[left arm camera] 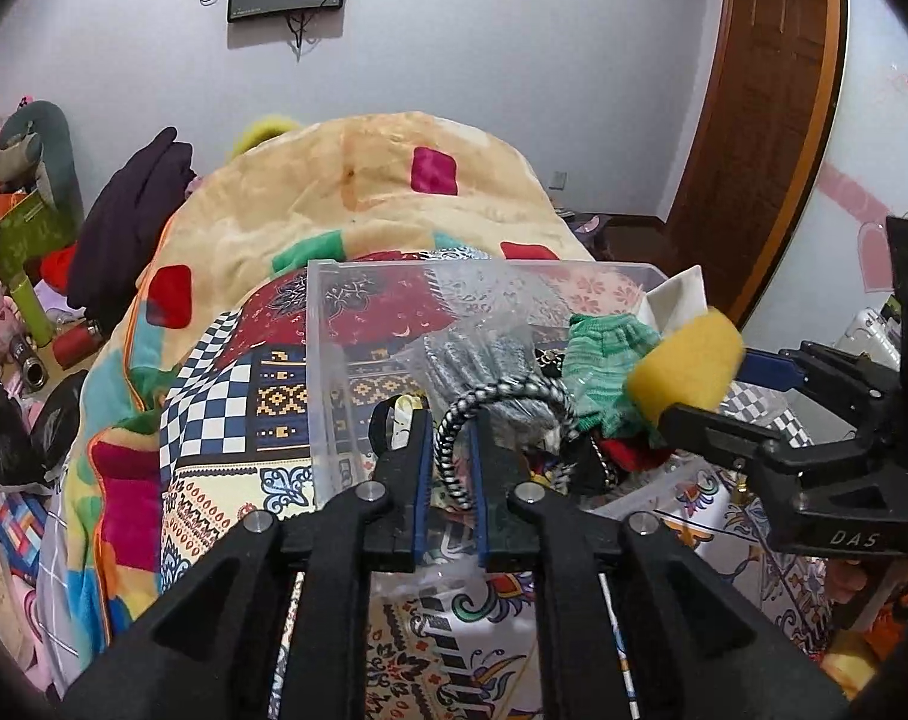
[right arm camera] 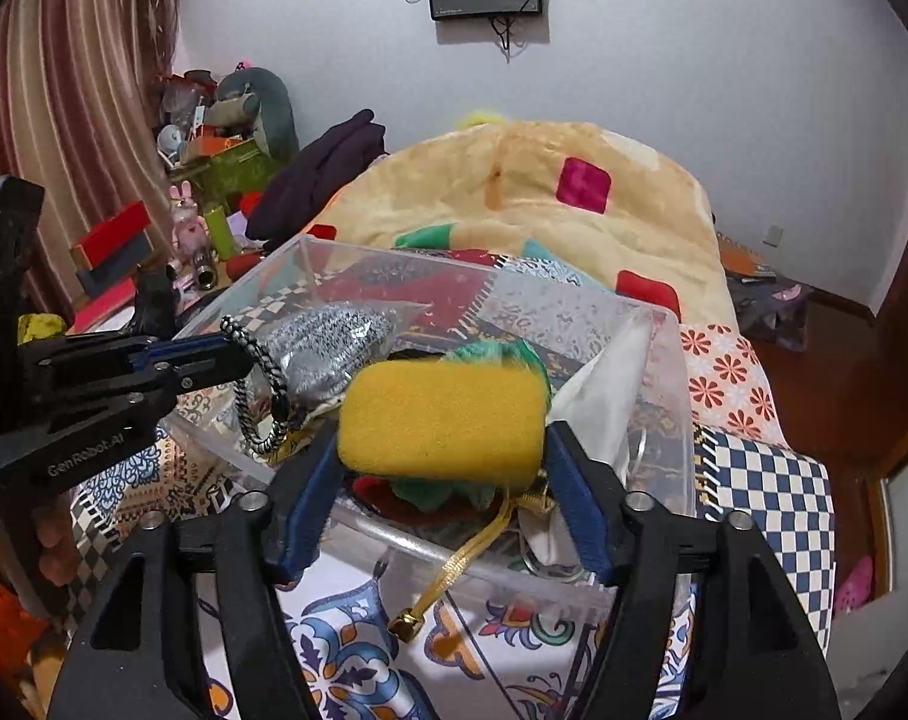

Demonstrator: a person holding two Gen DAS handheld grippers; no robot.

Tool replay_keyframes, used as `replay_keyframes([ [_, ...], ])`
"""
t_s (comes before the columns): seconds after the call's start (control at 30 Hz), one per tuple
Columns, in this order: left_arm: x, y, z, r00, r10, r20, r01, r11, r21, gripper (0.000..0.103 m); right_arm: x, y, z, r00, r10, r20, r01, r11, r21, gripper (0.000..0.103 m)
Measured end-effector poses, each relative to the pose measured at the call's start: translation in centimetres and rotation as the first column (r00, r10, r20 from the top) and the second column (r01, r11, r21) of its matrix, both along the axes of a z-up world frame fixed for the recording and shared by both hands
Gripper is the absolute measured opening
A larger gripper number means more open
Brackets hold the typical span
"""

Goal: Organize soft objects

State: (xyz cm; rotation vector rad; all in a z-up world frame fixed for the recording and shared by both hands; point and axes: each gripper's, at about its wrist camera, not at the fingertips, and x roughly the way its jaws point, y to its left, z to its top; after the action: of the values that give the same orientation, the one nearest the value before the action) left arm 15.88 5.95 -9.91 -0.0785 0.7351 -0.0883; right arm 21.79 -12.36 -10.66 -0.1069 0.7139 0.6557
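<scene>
While clamped: right tool [right arm camera: 442, 468] on sponge [right arm camera: 442, 417].

Both the left gripper [left arm camera: 448, 450] and the right gripper [right arm camera: 442, 468] are matte black plastic linkages with round silver screws, blue pads lining the fingers [right arm camera: 580, 510], and white lettering printed on their sides.

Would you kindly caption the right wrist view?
Right gripper holds a yellow sponge block over the clear plastic bin of soft items.
</scene>
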Motion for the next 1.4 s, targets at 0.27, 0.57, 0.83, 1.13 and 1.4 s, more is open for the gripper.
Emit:
replay_keyframes([
  [0.27, -2.7, 0.4, 2.3, 0.999, 0.006, 0.05, -0.005, 1.0, -0.018, 0.024, -0.7, -1.8, 1.9, 1.0, -0.014, 0.001, 0.014, 0.998, 0.055, 0.07],
  [0.57, -6.7, -0.2, 7.1, 0.985, 0.012, 0.172, -0.002, 0.998, -0.056, 0.026, -4.1, -4.3, 6.1, 0.997, -0.028, 0.077, 0.016, 0.989, 0.146, 0.07],
  [0.83, -10.9, -1.7, 10.8, 0.949, 0.027, 0.313, -0.007, 0.998, -0.063, 0.051, -8.3, -6.3, 10.0, 0.978, -0.05, 0.204, 0.004, 0.975, 0.221, 0.079],
  [1.13, -13.6, -3.0, 11.9, 0.921, 0.036, 0.388, -0.024, 0.999, -0.036, 0.075, -11.3, -6.9, 11.1, 0.953, -0.075, 0.294, -0.002, 0.967, 0.254, 0.097],
  [1.4, -14.6, -4.2, 11.9, 0.903, 0.034, 0.429, -0.053, 0.998, 0.031, 0.095, -11.7, -6.9, 10.6, 0.944, -0.099, 0.316, 0.018, 0.968, 0.251, 0.103],
])
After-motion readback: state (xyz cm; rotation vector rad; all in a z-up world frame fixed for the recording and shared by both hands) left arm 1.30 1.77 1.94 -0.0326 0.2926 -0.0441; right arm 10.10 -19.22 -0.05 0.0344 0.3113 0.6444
